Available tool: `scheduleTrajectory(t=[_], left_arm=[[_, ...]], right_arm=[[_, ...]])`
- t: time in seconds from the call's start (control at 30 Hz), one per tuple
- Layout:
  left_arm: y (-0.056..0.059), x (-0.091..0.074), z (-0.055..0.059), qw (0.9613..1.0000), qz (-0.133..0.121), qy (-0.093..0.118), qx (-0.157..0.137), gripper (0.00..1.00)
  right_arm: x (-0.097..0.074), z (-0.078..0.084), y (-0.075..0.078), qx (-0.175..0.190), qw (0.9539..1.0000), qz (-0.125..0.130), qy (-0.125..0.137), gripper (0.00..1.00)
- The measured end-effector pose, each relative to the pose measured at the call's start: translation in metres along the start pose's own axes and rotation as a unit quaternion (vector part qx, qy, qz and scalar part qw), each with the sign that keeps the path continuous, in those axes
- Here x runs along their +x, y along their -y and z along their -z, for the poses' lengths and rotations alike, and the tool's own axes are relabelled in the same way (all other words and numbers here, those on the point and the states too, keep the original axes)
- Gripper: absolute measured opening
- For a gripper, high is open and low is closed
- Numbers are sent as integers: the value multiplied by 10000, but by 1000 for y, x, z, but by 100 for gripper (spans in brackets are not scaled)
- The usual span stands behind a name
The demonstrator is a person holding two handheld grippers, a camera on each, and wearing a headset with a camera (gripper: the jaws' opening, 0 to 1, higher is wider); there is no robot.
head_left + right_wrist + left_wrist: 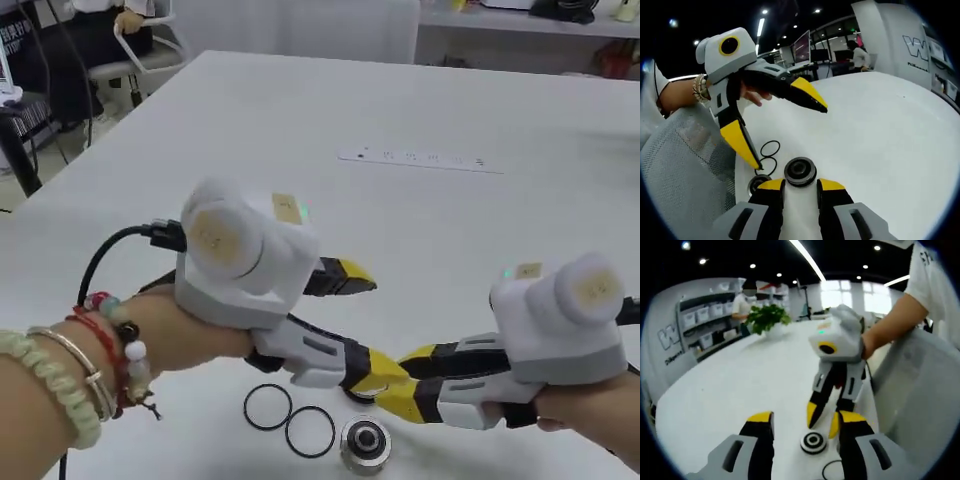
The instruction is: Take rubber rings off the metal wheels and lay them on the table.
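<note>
A broad white tabletop [300, 120] carries the work, with a white power strip [420, 158] lying farther out. The left tool [806, 416] has its jaws spread wide, and a metal wheel [800, 171] sits on the surface between them. The right tool [802, 186] faces it with jaws parted, tips just short of that wheel. A second wheel [365, 442] stands beside them, and two black rubber rings [268, 407] lie flat, touching each other, near it. Around the room there are shelves of bins [705, 320], a leafy plant [767, 317] on the tabletop, monitors [802, 47] and rows of ceiling lights
</note>
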State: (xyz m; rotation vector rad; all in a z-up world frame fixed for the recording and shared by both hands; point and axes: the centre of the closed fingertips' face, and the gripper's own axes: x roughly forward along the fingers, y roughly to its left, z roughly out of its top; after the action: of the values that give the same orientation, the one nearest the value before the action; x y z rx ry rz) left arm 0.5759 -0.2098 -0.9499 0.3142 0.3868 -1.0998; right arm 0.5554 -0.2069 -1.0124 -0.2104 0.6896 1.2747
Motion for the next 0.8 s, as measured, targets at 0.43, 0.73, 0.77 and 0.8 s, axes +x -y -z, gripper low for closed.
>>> scheduleTrajectory(t=[0.43,0.73,0.77,0.8], left_arm=[[1,11,32,9995,-74,-283,-104,33],[5,13,47,9985,2,-551,-71,25],[6,13,48,9983,9,-574,-56,24],[7,13,49,9982,23,-600,-34,22]], right_arm=[[4,2,0,-240,9997,34,-23,24],[6,2,-1,-461,9989,63,-58,20],[6,2,-1,-471,9989,54,-60,20],[6,2,-1,-469,9989,57,-59,20]])
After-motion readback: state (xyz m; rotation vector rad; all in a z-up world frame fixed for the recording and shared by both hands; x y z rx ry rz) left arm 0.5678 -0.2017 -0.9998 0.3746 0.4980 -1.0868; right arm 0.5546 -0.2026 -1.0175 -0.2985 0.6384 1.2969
